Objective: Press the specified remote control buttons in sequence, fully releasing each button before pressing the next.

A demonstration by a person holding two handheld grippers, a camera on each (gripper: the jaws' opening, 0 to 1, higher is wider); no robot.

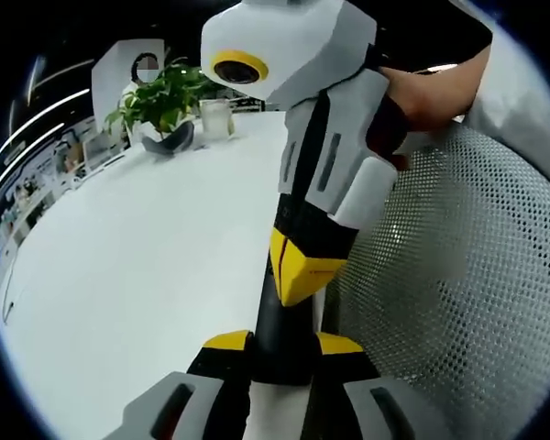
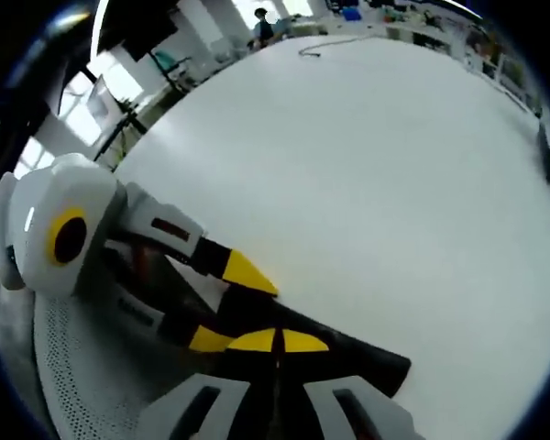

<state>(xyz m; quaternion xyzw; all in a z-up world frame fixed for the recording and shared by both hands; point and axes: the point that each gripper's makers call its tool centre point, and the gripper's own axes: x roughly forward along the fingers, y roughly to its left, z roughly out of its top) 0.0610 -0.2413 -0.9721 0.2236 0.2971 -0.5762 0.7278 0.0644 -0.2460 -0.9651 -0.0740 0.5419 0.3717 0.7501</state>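
**Item:** remote control (image 1: 277, 323), black, slim slab.

**Location:** held at the counter (image 1: 147, 275) edge, just above a mesh chair back (image 1: 458, 293). It is pinched across its width between the fingers of the left gripper (image 1: 282, 346).

**Right gripper** (image 1: 302, 268): fingers pressed together, and their joined yellow tips are set on the remote's upper face. In the right gripper view the tips meet over the black body. The buttons themselves cannot be made out.

**Handling (judged):** light, rigid plastic shell with smooth, somewhat slippery sides. Soft keys are expected to yield under a light touch.

**Hold advised:** the long edges are best clamped near mid-length, the keypad being left uncovered. Pressure is best applied straight down, so that the body is not levered out of the pinch.

**Also on the counter:** potted plant (image 1: 160, 101), cup (image 1: 216, 119).
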